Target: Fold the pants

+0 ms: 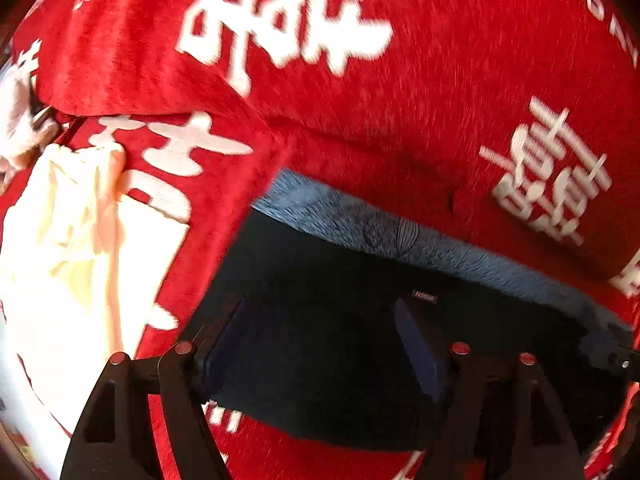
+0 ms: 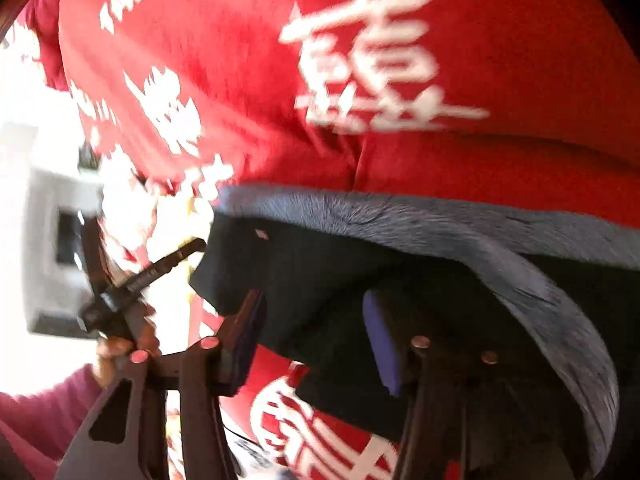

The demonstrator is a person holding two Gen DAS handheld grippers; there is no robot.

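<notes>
Pants [image 1: 320,360], dark with fuzzy grey-blue lining, flat on red blanket [image 1: 420,100]. Directly beneath left gripper [image 1: 320,364], jaws spread, nothing pinched. Likewise under right gripper [image 2: 316,344], jaws apart.

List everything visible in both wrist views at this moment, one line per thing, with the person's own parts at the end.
pants: one, black with a blue-grey fleecy lining showing along the edge, lying on the red cloth under both grippers.
red cloth: one, red with white characters, covering the whole surface.
cream garment: one, pale cream, crumpled on the red cloth left of the pants.
white box: one, white-grey, blurred, at the left edge of the right wrist view.
left gripper: one, black with blue pads, jaws apart over the pants.
right gripper: one, same make, jaws apart over the pants' edge.
hand: one, holding the left gripper, with a pink sleeve.
</notes>
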